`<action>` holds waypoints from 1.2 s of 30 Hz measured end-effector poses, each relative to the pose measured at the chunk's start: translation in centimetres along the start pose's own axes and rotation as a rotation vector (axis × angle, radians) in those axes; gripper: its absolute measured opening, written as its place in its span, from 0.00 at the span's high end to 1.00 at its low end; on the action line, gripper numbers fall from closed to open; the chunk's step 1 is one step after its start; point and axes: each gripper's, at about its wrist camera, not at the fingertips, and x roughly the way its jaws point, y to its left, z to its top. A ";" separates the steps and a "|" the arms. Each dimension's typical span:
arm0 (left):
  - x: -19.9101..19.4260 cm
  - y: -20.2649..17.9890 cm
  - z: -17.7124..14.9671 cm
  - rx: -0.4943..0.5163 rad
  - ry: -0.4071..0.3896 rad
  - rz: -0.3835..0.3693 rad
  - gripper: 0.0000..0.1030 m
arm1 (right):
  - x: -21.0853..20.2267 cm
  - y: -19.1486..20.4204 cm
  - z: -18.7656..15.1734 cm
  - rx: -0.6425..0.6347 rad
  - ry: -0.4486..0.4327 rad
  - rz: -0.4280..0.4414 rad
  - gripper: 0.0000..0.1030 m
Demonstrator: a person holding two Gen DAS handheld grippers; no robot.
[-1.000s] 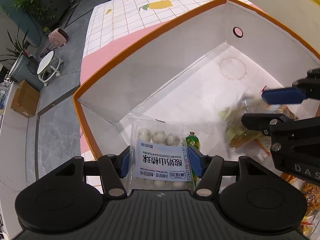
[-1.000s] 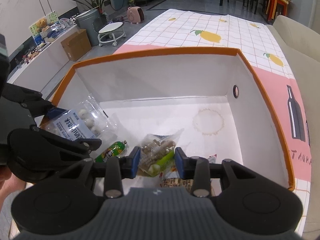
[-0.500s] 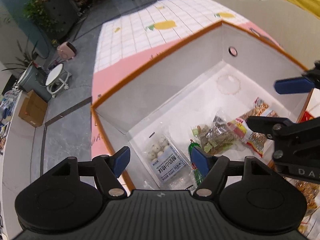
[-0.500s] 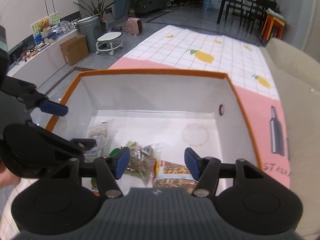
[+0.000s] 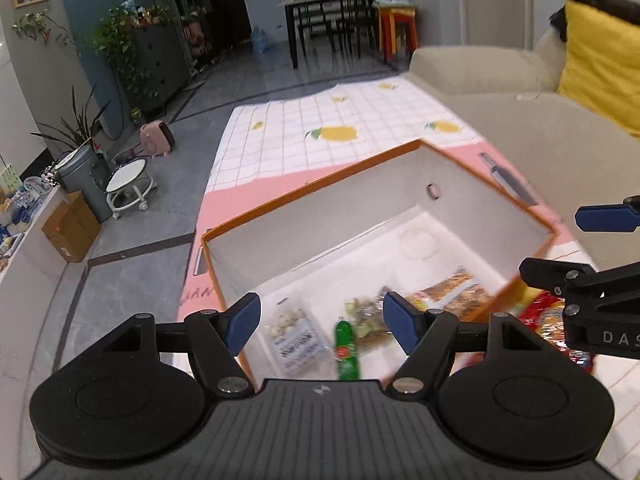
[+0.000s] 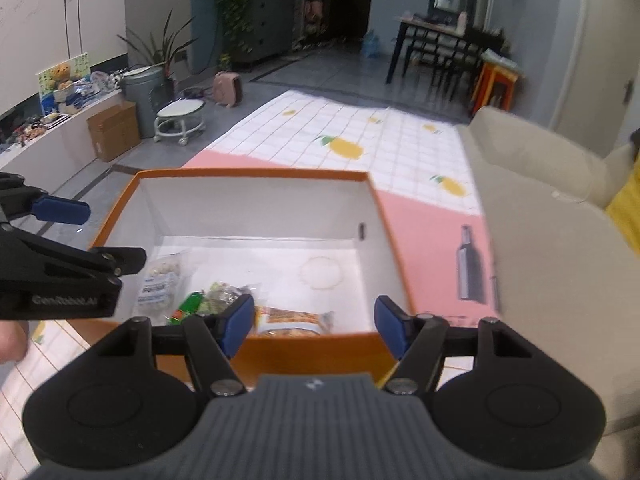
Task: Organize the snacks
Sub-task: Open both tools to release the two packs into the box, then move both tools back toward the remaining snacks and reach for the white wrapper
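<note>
Both empty: left hand-held gripper [image 5: 320, 322] fingers wide apart, right hand-held gripper [image 6: 314, 326] still opening, nothing between them. Snacks lie below and ahead in the orange box [image 6: 252, 176]: ball packet [image 5: 294, 336] and green tube [image 5: 347, 348], long axis pointing away, nearer the left; cracker pack [image 6: 294, 320] under the right. Box sits on a checked floor mat [image 5: 320, 136] beside a sofa [image 5: 520, 128]; red bags [image 5: 548, 316] outside likely come next.

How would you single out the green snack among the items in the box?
Find the orange-rimmed white cardboard box on the pink mat. Along its near floor lie several packets. The slim green plastic tube snack sits between the clear bag of white balls and a brownish mixed-snack bag; it alone is solid green.
</note>
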 end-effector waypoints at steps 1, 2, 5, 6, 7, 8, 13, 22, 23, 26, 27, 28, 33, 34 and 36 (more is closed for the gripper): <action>-0.5 -0.3 -0.3 0.000 -0.009 -0.005 0.20 | -0.7 -0.2 -0.4 0.001 -0.011 -0.009 0.35; -1.0 -0.6 -0.6 0.003 -0.020 -0.007 0.20 | -1.3 -0.3 -0.9 0.005 -0.018 -0.015 0.35; -2.3 -1.9 -1.9 0.022 -0.041 -0.015 0.20 | -3.0 -0.9 -2.5 0.036 -0.019 -0.022 0.34; -2.8 -2.3 -2.4 0.019 -0.043 -0.024 0.20 | -3.5 -1.1 -3.0 0.053 -0.015 -0.020 0.34; -3.2 -2.6 -2.8 0.009 -0.041 -0.037 0.20 | -4.0 -1.3 -3.7 0.076 -0.009 -0.017 0.34; -3.5 -2.9 -3.3 -0.002 -0.036 -0.049 0.20 | -4.5 -1.5 -4.3 0.093 -0.003 -0.013 0.35; -4.8 -4.3 -6.0 -0.037 -0.008 -0.073 0.20 | -6.4 -1.5 -8.0 0.123 0.050 -0.020 0.35; -5.3 -6.2 -10.2 -0.050 0.091 -0.124 0.21 | -8.6 -1.4 -14.5 0.199 0.175 -0.026 0.35; -5.4 -6.3 -10.7 -0.051 0.101 -0.130 0.21 | -8.7 -1.5 -15.0 0.211 0.189 -0.029 0.35; -5.3 -6.8 -12.3 -0.045 0.141 -0.138 0.21 | -9.1 -1.5 -16.5 0.237 0.221 -0.047 0.35; -5.3 -6.9 -12.9 -0.045 0.155 -0.140 0.21 | -9.0 -1.5 -16.9 0.241 0.230 -0.053 0.35; -5.2 -6.9 -13.3 -0.046 0.168 -0.144 0.21 | -9.1 -1.5 -17.4 0.244 0.239 -0.056 0.35; -4.8 -6.8 -15.4 -0.053 0.248 -0.167 0.23 | -9.1 -1.1 -19.9 0.291 0.325 -0.013 0.35; -4.6 -6.8 -15.7 -0.052 0.266 -0.167 0.24 | -8.9 -1.0 -20.4 0.308 0.351 0.005 0.35; -4.3 -6.8 -16.3 -0.049 0.293 -0.164 0.24 | -8.5 -1.0 -21.2 0.350 0.406 0.043 0.35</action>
